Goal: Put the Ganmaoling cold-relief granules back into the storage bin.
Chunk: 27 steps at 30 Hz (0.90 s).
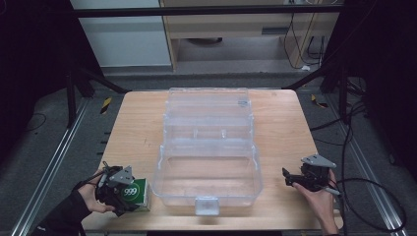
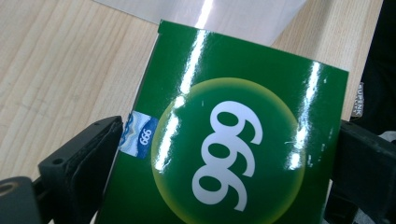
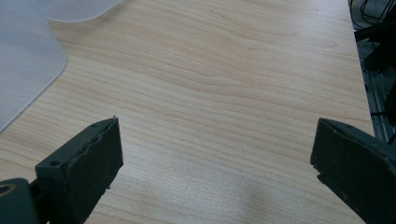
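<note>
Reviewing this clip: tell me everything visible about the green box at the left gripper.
The green box is a small glossy carton, cardboard by its look, printed with white "999" inside a yellow-green circle and carrying a small blue-and-white "999" label at one edge. It sits near the wooden table's front left corner, just left of the clear plastic case. The left gripper has its two black jaws against opposite sides of it. Whether it rests on the table or is lifted is unclear.

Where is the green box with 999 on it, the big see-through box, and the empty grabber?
green box [image 2: 233,149], left gripper view, on its printed front.
clear plastic box [image 1: 209,189], high view, on its front wall.
right gripper [image 3: 215,163], right gripper view, midway between its open jaws.
</note>
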### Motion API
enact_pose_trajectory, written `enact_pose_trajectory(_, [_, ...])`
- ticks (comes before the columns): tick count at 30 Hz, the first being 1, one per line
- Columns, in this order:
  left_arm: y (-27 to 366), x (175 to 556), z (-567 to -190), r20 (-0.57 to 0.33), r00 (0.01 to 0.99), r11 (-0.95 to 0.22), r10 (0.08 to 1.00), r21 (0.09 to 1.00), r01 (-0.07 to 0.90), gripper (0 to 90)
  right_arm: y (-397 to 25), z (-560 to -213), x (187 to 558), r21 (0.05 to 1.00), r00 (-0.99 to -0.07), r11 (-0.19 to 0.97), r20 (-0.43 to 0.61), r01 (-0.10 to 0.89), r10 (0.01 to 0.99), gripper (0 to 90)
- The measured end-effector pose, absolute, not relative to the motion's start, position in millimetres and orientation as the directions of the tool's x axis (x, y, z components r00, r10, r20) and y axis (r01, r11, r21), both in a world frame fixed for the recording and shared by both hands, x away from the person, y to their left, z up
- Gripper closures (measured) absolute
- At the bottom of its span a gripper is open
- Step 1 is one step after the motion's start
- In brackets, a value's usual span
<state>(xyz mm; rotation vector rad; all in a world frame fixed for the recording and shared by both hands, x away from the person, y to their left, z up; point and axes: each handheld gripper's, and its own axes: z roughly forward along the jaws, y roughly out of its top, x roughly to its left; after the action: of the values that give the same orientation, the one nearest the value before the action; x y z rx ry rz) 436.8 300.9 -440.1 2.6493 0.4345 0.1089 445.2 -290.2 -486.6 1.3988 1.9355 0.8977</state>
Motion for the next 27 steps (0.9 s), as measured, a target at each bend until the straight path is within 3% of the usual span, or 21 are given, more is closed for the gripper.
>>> enact_pose_trajectory(27, [303.7,437.8,-440.9,-0.042,0.931,-0.832,0.363,0.434,0.344,14.0,-290.5,-487.1,445.4,0.789,-0.284,0.231,-0.074,0.57,0.956,2.8])
